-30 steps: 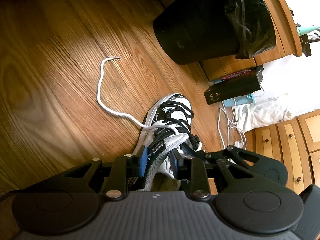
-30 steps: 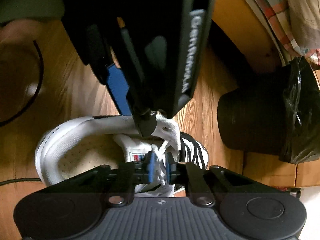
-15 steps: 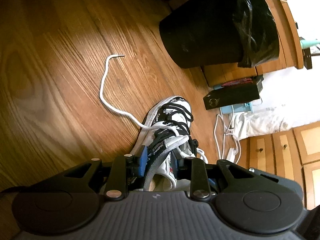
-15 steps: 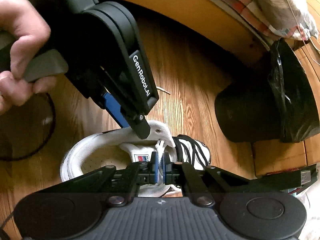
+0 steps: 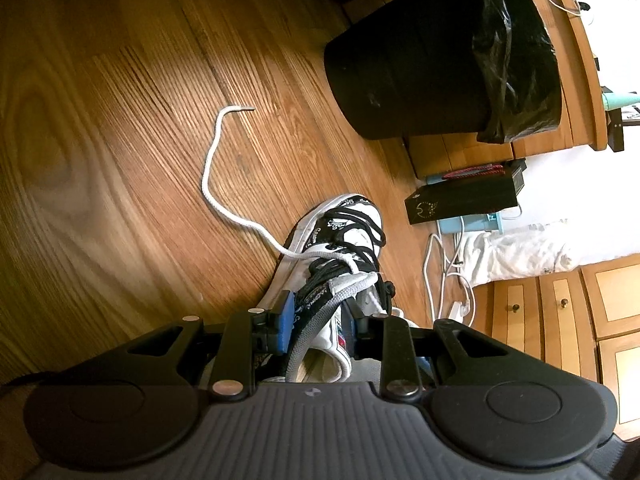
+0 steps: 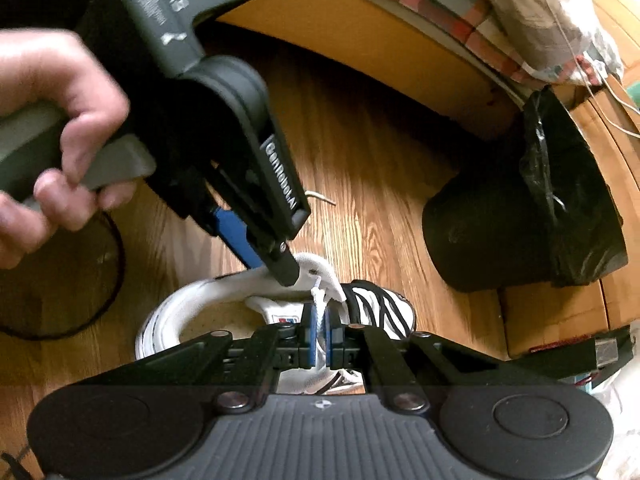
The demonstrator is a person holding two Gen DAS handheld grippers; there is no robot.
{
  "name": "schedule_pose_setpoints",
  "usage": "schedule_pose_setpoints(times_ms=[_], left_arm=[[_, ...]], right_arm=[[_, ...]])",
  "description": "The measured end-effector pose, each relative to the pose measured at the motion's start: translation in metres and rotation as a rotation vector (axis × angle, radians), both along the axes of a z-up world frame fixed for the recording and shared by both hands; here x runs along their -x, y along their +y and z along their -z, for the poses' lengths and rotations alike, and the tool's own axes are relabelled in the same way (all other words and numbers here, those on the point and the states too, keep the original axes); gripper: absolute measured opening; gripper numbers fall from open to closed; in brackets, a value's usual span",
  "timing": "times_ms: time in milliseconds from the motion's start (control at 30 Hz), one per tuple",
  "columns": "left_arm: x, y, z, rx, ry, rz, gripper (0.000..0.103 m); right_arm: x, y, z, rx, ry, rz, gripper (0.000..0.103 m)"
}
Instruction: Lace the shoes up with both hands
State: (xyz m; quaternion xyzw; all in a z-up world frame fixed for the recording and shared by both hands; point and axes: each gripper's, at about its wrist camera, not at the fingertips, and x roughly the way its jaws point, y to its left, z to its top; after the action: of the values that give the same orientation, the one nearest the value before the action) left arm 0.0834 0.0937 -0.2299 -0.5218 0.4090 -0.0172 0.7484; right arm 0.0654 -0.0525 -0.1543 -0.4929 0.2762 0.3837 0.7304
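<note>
A white shoe point(image 5: 298, 276) with black-printed lacing lies on the wooden floor. My left gripper point(image 5: 320, 320) is shut on the shoe's raised side flap, near the top eyelets. From the shoe one white lace point(image 5: 212, 184) trails loose across the floor to the left. In the right wrist view, a hand point(image 6: 60, 140) holds the left gripper point(image 6: 276, 264), which pinches that flap above the shoe point(image 6: 168, 320). My right gripper point(image 6: 319, 320) is shut on the other white lace end point(image 6: 317, 294), which comes up out of an eyelet in the flap.
A black bin point(image 5: 420, 60) lined with a black bag stands on the floor beyond the shoe's toe. A black box point(image 5: 464, 196), white cables point(image 5: 440, 272) and wooden drawers point(image 5: 560, 308) lie to the right. A bed edge point(image 6: 400, 52) runs behind.
My right gripper has risen away from the shoe, drawing the white lace end up out of the eyelet. The left gripper keeps its hold on the flap.
</note>
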Motion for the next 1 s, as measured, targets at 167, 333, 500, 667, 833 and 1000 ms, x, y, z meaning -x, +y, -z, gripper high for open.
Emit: schedule_pose_setpoints(times_ms=[167, 333, 500, 667, 833, 1000], left_arm=[[0.0, 0.0, -0.001, -0.003, 0.001, 0.003, 0.03], [0.001, 0.001, 0.0, 0.009, 0.004, -0.006, 0.03], [0.0, 0.001, 0.001, 0.012, 0.003, -0.008, 0.03], [0.0, 0.0, 0.0, 0.008, 0.001, -0.005, 0.03], [0.001, 0.0, 0.0, 0.006, 0.001, -0.004, 0.03], [0.001, 0.001, -0.001, -0.001, 0.0, 0.002, 0.03]], right_arm=[[0.001, 0.002, 0.006, 0.016, 0.001, -0.009, 0.005], [0.001, 0.0, 0.006, 0.015, 0.001, -0.015, 0.005], [0.004, 0.0, 0.002, 0.01, -0.003, -0.03, 0.005], [0.001, 0.0, 0.007, 0.019, -0.007, -0.025, 0.005], [-0.007, 0.001, 0.013, 0.021, -0.001, -0.008, 0.005], [-0.015, 0.005, 0.017, 0.024, 0.007, 0.003, 0.005]])
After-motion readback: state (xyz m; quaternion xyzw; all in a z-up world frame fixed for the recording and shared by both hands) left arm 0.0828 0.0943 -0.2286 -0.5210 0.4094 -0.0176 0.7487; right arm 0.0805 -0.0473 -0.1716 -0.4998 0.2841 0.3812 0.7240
